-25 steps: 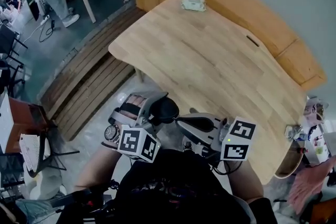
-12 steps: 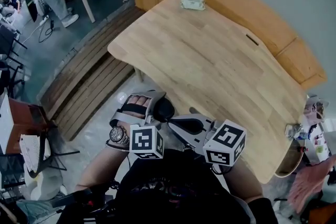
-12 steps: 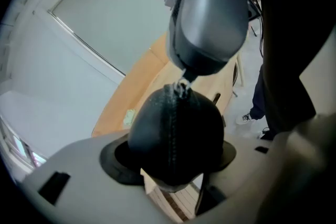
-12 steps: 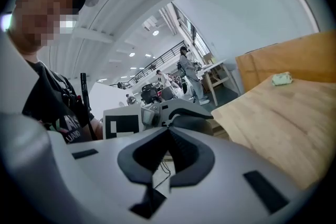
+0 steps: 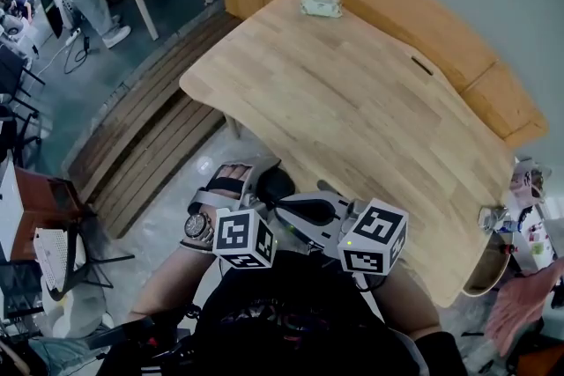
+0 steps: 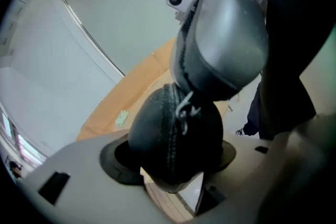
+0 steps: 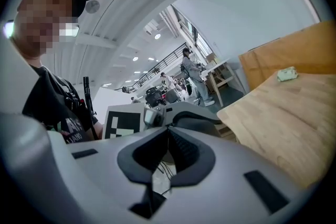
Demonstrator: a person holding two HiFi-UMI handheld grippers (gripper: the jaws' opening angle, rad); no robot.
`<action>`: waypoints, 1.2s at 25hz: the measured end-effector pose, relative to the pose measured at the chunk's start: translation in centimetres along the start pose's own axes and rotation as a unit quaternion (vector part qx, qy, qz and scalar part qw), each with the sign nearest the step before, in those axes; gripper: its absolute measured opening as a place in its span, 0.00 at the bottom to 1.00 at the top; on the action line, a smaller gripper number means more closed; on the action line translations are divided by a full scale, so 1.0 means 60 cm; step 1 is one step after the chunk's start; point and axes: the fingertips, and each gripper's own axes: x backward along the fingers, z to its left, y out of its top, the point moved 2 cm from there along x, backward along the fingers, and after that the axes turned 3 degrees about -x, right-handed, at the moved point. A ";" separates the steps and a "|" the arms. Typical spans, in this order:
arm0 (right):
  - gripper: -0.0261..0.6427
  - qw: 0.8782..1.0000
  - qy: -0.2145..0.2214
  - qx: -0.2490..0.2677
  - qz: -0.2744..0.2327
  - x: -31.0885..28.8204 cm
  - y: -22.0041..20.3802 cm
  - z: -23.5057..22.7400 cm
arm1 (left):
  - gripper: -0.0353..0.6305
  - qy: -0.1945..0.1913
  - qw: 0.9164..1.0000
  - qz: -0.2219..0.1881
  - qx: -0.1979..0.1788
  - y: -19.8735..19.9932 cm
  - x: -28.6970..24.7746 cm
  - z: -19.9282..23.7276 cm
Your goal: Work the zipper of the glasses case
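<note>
While my left gripper [image 5: 263,179] clamps the glasses case [image 6: 173,139] at lower centre, my right gripper [image 7: 167,147] has its jaws pressed together.

No text is legible; the white print on the person's black shirt [image 5: 273,313], at 6 o'clock, is too blurred.

Head view is looking steeply down from above with the wooden table [image 5: 352,101] filling 12 to 3 o'clock, left gripper view is pressing close on the glasses case [image 6: 168,144], right gripper view is facing up-room, and all three are sharing the green packet [image 5: 322,6].
</note>
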 end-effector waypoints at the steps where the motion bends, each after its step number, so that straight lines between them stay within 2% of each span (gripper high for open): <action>1: 0.07 1.000 0.008 -0.005 -0.011 0.004 0.003 0.002 | 0.47 -0.003 1.000 -0.006 0.009 0.001 0.000 0.000; 2: 0.07 0.999 0.019 -0.013 -0.026 0.010 0.008 0.005 | 0.47 -0.006 1.000 -0.014 0.022 0.002 0.001 0.001; 4: 0.21 0.997 0.041 -0.031 -0.057 0.025 0.020 0.008 | 0.47 -0.014 0.998 -0.036 0.056 0.004 0.005 0.005; 5: 0.24 0.996 0.046 -0.038 -0.071 0.034 0.025 0.006 | 0.47 -0.018 0.996 -0.048 0.076 0.004 0.007 0.008; 7: 0.24 0.993 0.044 -0.042 -0.096 0.054 0.036 -0.002 | 0.47 -0.028 0.989 -0.075 0.122 0.004 0.012 0.016; 9: 0.25 0.991 0.032 -0.044 -0.121 0.075 0.045 -0.015 | 0.47 -0.042 0.978 -0.108 0.173 0.006 0.018 0.027; 11: 0.27 0.988 0.022 -0.050 -0.142 0.094 0.053 -0.028 | 0.47 -0.059 0.960 -0.152 0.229 0.014 0.029 0.039; 13: 0.30 0.986 0.013 -0.058 -0.155 0.109 0.055 -0.041 | 0.47 -0.079 0.930 -0.208 0.293 0.027 0.046 0.054; 16: 0.33 0.985 0.000 -0.063 -0.160 0.119 0.049 -0.057 | 0.47 -0.107 0.872 -0.291 0.378 0.046 0.073 0.079; 18: 0.35 0.985 -0.003 -0.066 -0.158 0.120 0.043 -0.063 | 0.47 -0.123 0.841 -0.332 0.409 0.058 0.087 0.091; 22: 0.40 0.986 -0.001 -0.074 -0.151 0.115 0.034 -0.070 | 0.47 -0.157 0.790 -0.382 0.453 0.074 0.109 0.104; 23: 0.41 0.986 0.003 -0.077 -0.150 0.113 0.033 -0.071 | 0.47 -0.169 0.774 -0.394 0.467 0.077 0.114 0.106; 26: 0.46 0.983 0.033 -0.094 -0.153 0.107 0.035 -0.067 | 0.47 -0.209 0.715 -0.429 0.512 0.085 0.124 0.114; 27: 0.49 0.981 0.047 -0.102 -0.155 0.105 0.038 -0.064 | 0.47 -0.218 0.698 -0.437 0.524 0.087 0.125 0.115; 28: 0.49 0.980 0.061 -0.110 -0.157 0.103 0.040 -0.061 | 0.47 -0.225 0.685 -0.442 0.534 0.089 0.125 0.116; 29: 0.50 0.978 0.073 -0.117 -0.156 0.100 0.040 -0.057 | 0.47 -0.230 0.675 -0.445 0.541 0.090 0.125 0.116; 30: 0.50 0.977 0.082 -0.123 -0.153 0.095 0.040 -0.054 | 0.47 -0.233 0.670 -0.446 0.546 0.090 0.124 0.115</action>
